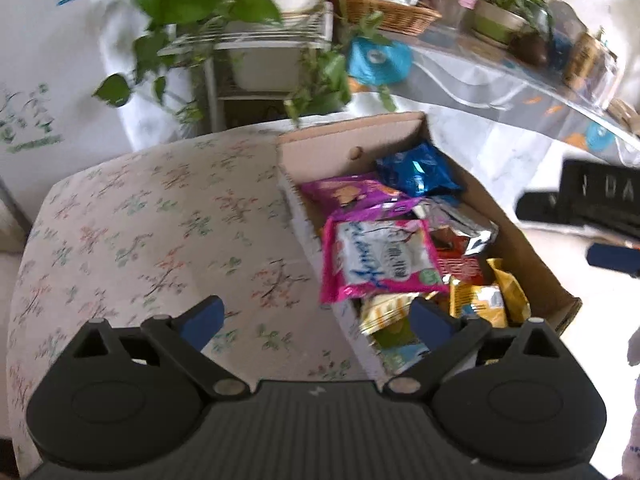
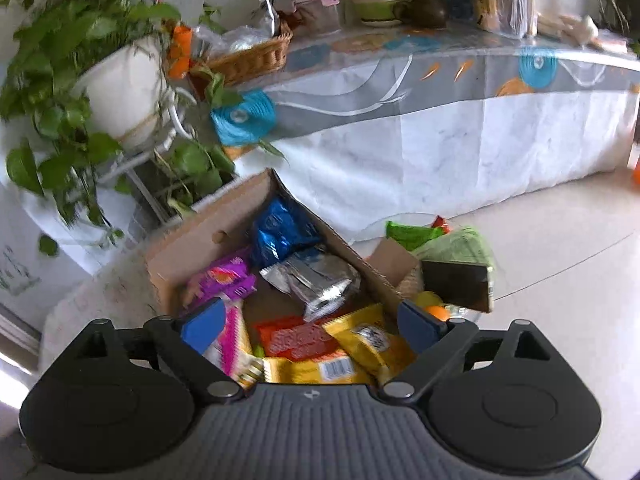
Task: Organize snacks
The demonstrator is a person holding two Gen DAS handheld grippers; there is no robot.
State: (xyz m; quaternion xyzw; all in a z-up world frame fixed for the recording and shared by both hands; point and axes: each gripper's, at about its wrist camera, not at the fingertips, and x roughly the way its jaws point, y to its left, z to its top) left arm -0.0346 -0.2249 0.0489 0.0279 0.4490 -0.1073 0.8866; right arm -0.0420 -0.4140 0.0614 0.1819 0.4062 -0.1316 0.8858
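a pale tiled floor (image 2: 540, 240) runs under a long table draped in a white cloth (image 2: 440, 140) with a grey band and blue and orange discs. on it stand a wicker basket (image 2: 256, 56), a potted plant in a green-banded pot (image 2: 378, 0) and a dark teapot (image 2: 426, 10). at the left a white metal stand (image 1: 256, 40) carries a trailing green plant in a white pot (image 2: 124, 88), before a white wall (image 1: 48, 60). soft daylight fills the room.

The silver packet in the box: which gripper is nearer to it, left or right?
Right. The right gripper hangs open just short of the silver packet, facing it. The left gripper hangs open over the box's near corner, farther off.
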